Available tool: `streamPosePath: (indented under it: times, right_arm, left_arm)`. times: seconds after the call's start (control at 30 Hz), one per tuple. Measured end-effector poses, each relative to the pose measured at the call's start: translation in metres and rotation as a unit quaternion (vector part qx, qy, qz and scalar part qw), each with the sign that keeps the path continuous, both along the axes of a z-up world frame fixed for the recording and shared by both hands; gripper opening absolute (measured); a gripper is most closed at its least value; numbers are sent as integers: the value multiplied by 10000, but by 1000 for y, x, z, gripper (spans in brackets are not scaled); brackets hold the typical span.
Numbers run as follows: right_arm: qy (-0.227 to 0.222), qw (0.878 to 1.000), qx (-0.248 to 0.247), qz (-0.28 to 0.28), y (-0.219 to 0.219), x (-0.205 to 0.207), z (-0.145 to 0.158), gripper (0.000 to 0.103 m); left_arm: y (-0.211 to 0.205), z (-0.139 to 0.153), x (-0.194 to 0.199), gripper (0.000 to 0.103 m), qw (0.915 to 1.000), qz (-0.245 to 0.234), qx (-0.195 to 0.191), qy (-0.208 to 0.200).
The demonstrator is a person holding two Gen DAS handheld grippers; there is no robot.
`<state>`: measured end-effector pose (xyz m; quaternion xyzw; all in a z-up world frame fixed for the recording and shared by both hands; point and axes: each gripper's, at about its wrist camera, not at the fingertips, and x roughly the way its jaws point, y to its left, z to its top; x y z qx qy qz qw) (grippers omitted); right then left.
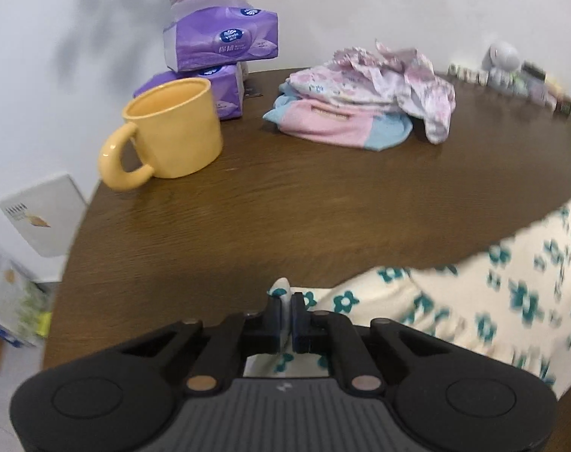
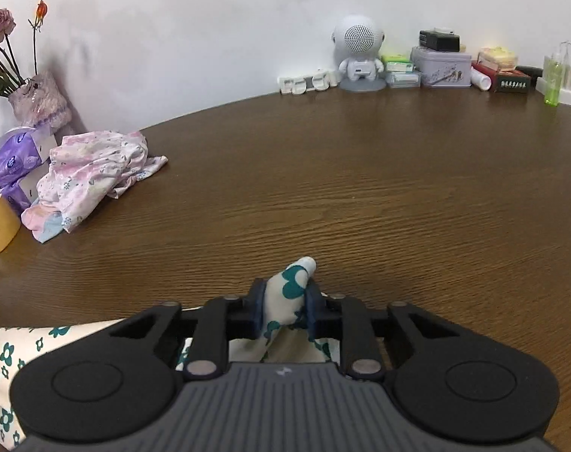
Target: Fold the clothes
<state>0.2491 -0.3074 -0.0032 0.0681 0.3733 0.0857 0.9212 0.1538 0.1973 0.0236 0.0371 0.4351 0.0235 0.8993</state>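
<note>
While each gripper (image 1: pixel 288 314) (image 2: pixel 285 303) clamps a corner of the floral cloth (image 1: pixel 492 293), it spans the counter (image 2: pixel 360 188) toward six o'clock, ready for folding.

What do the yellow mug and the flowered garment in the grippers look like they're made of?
Yellow mug: likely glazed ceramic, given its thick walls and the glossy highlight on its handle. Flowered garment: thin woven fabric, probably cotton, matte, bunching softly where it is pinched.

Cream garment (image 1: pixel 511 293) with teal flowers, yellow mug (image 1: pixel 172 132), purple tissue packs (image 1: pixel 221 37), brown wood-grain table (image 1: pixel 285 207)
</note>
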Motion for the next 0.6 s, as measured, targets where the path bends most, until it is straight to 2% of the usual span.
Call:
streamPosePath:
  times: [0.23, 0.33, 0.4, 0.53, 0.6]
  right_arm:
    - [-220, 9996, -184, -74, -3, -18, 1, 12]
    - [-264, 9993, -262, -70, -2, -19, -1, 12]
    - [-294, 9991, -286, -82, -2, -21, 1, 14]
    - [-438, 9984, -326, -141, -8, -30, 9, 37]
    - [-573, 9975, -354, -190, -14, -39, 16, 38]
  left_arm:
    - [16, -2, -35, 2, 9982, 479, -325, -169]
    - [16, -1, -37, 3, 9975, 586, -368, -170]
    - [18, 2, -38, 10, 9967, 682, -403, -196]
    - [27, 12, -46, 20, 9927, 989, -503, -469]
    - [28, 24, -53, 27, 9903, 1073, -463, -755]
